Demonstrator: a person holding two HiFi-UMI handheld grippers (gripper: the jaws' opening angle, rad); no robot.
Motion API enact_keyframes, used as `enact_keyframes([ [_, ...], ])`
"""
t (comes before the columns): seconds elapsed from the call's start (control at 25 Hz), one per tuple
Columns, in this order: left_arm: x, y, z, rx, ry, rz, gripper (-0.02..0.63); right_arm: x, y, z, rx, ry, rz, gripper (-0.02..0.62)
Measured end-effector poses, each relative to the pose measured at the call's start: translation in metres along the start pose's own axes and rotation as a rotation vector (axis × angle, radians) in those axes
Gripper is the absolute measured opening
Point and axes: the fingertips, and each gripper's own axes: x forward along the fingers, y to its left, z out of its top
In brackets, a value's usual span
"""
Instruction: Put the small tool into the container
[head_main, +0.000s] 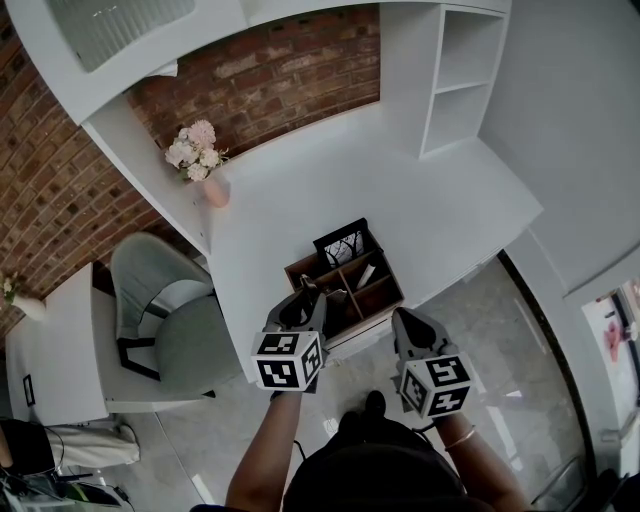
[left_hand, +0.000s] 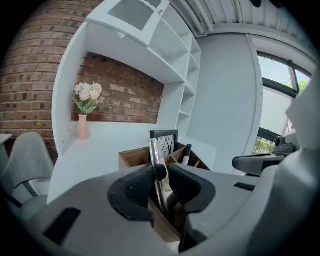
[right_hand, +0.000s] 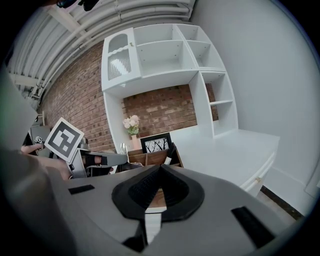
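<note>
Now, left gripper (left_hand: 165, 175) jaws clench a slim, shiny silver metal tool (left_hand: 154, 152) upright over a compartmented wooden box (left_hand: 131, 158).
Right gripper (right_hand: 160, 172) ribbed jaws pressed together, empty; box near smooth white desk (head_main: 330, 180) edge.

The slim silvery tool (left_hand: 154, 152) looks like glossy polished metal. The brown compartmented container (left_hand: 131, 158) is matt bare wood, on a smooth matt white desk (head_main: 330, 180); the red brick wall (head_main: 290, 70) behind is rough.

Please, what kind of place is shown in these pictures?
Most likely a home office or study corner: a white desk with built-in shelves against a brick wall, a padded chair beside it, and a wooden organizer on the desk.
</note>
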Motion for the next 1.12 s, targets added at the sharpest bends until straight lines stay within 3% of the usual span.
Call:
enact_keyframes([
  [1.12, -0.061, -0.009, -0.037, -0.005, 0.001, 0.047, 0.078, -0.022, 0.025, -0.012, -0.025, 0.000, 0.034, 0.003],
])
